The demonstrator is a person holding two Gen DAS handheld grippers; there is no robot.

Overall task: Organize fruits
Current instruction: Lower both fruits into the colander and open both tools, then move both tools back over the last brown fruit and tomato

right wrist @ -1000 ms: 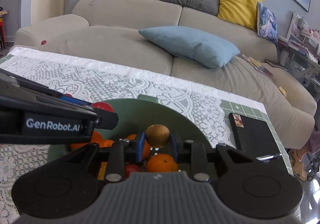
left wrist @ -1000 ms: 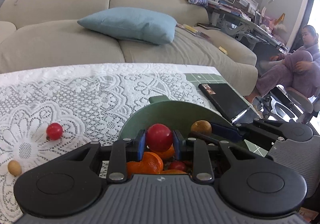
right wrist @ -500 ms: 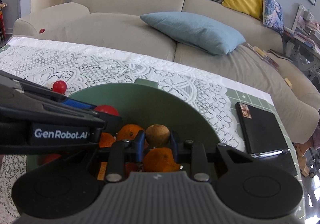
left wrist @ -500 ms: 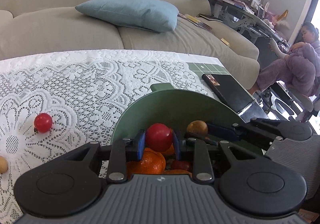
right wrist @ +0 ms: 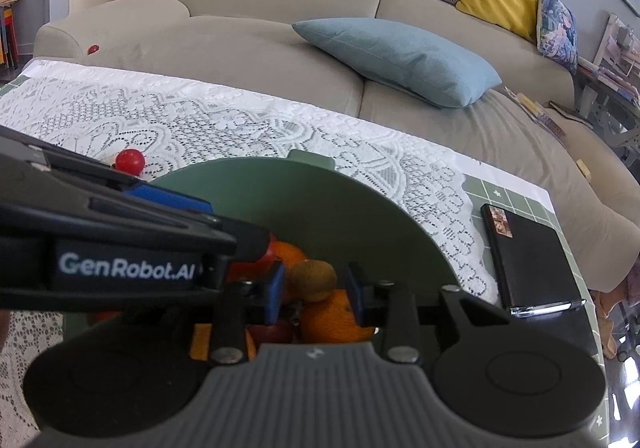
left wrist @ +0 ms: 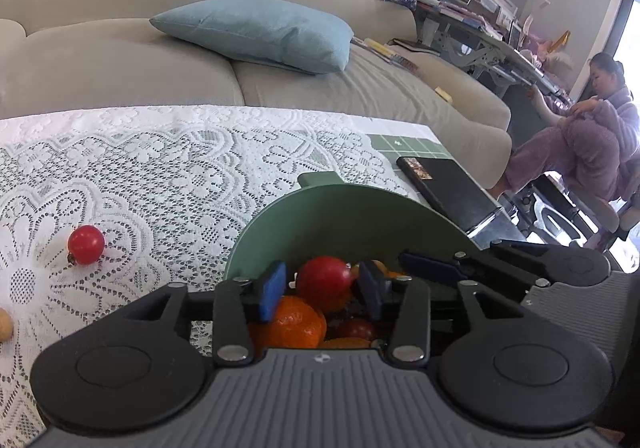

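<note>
Black tongs (left wrist: 322,290), blue pads (left wrist: 273,290)

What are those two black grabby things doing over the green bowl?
A person is tidying fruit into the green bowl with a tool in each hand. The left tool is open, with a red fruit loose between its blue pads above the oranges. The right tool is open too, with a small brown fruit between its pads. Another red fruit waits on the lace tablecloth.
</note>
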